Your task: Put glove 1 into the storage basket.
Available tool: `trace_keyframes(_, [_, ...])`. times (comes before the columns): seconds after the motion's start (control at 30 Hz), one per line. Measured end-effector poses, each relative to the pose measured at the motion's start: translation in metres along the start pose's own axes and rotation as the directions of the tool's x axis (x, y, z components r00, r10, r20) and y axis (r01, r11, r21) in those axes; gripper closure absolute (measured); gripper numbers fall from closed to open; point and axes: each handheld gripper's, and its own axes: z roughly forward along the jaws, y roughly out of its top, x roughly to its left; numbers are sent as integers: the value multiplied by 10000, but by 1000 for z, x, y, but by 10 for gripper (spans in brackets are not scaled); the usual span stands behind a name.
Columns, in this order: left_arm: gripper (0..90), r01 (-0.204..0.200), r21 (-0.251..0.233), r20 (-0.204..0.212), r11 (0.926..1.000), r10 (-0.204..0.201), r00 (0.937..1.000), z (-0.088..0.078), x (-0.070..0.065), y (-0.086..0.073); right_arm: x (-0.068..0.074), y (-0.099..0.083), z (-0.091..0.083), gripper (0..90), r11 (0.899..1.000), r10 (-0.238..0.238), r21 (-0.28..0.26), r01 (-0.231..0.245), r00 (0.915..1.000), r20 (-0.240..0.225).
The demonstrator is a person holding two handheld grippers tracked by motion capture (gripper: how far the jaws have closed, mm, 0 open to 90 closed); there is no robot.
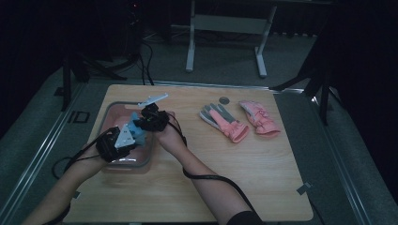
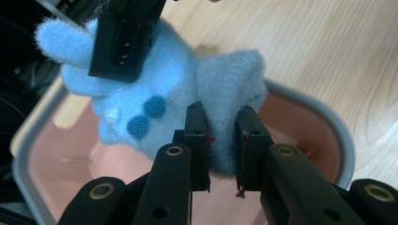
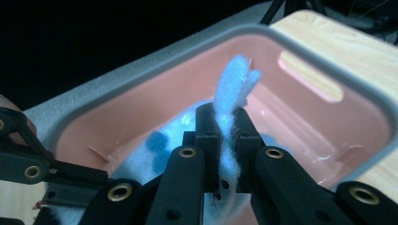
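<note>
A light blue fleece glove [image 1: 136, 127] with dark blue dots hangs over a pink bin [image 1: 107, 115] at the table's left. My left gripper [image 1: 116, 143] is shut on one edge of the glove, and my right gripper [image 1: 151, 119] is shut on another part of it. In the left gripper view the jaws [image 2: 223, 117] pinch a fold of the glove [image 2: 187, 89], with the right gripper [image 2: 124, 37] clamped higher up. In the right gripper view the jaws [image 3: 226, 115] squeeze a thin strip of the glove [image 3: 234, 79] above the bin [image 3: 187, 56].
A pair of pink gloves lies at the table's middle right, one with a grey palm [image 1: 224, 122] and the other [image 1: 259, 117] beside it. A small dark disc [image 1: 224, 100] sits behind them. Cables trail from both grippers across the wood.
</note>
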Motion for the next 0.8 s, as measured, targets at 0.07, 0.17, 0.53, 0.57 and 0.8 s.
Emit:
trace_keyframes(0.07, [783,44,117,84,9999,-45,10000,6,2,-4,-3,-5,13,851,9996,156,231,-157,9999,12])
trace_keyframes(0.17, [783,157,207,266,9997,-163,9995,12,4,-7,-6,-8,20,851,9992,202,343,-205,9998,80])
trace_keyframes(0.53, [780,127,688,737,9975,-177,9971,39,14,-8,-20,-21,40,847,9930,600,981,-656,9964,596])
trace_keyframes(0.57, [780,154,689,774,9975,-207,9968,40,14,-9,-22,-21,41,846,9914,737,1039,-794,9956,581])
trace_keyframes(0.8, [772,35,902,987,9959,-124,9950,52,13,-9,-30,-27,46,825,9846,1064,1354,-1109,9935,397])
